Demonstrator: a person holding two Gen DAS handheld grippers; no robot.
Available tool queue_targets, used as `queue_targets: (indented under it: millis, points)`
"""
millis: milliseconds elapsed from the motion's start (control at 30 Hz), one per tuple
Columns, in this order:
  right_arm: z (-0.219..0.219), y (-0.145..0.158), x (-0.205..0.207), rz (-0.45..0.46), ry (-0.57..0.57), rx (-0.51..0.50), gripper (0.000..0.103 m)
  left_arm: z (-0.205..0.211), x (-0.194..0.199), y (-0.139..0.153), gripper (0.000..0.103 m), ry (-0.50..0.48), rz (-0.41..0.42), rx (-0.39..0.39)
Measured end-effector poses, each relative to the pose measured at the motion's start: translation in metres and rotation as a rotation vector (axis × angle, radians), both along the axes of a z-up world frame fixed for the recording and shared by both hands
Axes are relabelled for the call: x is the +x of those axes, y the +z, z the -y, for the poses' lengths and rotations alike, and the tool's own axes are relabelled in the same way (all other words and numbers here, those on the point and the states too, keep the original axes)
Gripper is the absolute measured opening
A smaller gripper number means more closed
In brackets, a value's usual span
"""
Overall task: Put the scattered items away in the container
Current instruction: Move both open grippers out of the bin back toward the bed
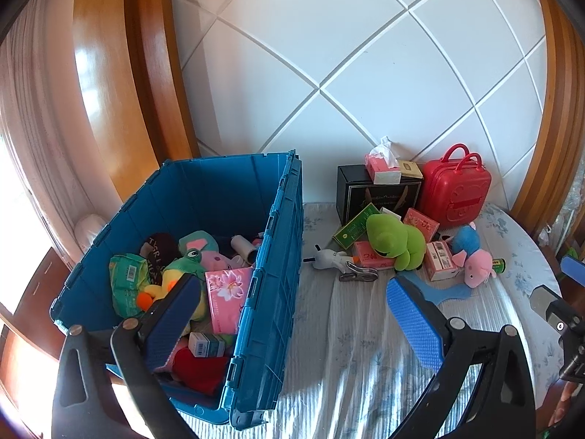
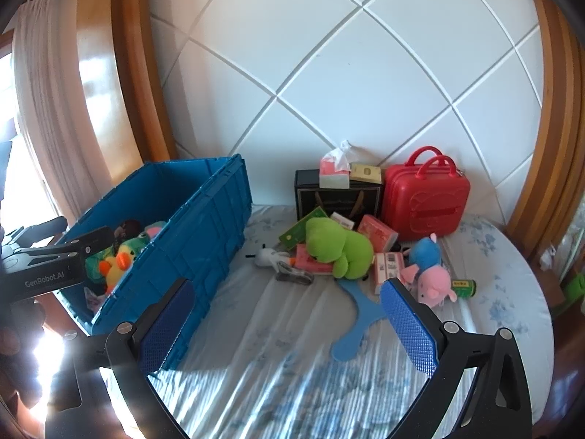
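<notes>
With the right gripper [image 2: 289,325] spread and empty, we advance toward 12 o'clock, straddle the green plush [image 2: 338,247] among the clutter, then carry it to the blue crate [image 2: 204,226] at 10 o'clock.

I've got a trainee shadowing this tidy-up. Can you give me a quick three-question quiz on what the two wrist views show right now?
1. True or false: the left gripper is shut on a toy.
2. Multiple choice: what does the tissue pack rest on? A) the red case B) the black box C) the bed sheet
3. Fill in: the blue paddle-shaped piece lies flat on the sheet, just in front of the ____ plush.

Key: 1 false, both grippers (right) are open and empty; 2 B; 3 green. The blue crate already holds several toys.
</notes>
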State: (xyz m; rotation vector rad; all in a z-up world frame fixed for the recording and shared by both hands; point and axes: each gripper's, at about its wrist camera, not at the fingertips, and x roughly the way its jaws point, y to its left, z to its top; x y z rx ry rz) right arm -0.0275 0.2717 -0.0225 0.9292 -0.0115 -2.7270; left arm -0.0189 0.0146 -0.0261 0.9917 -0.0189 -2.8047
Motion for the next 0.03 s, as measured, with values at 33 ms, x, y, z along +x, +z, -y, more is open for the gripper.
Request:
queue_targets:
  millis: [33]
  points:
    - [0.0003,0.0003,0.0001,-0.001,-0.001,-0.001,0.103,0.0004,-0.0002,0.0005,0.103,-0.003,-0.001,0.0]
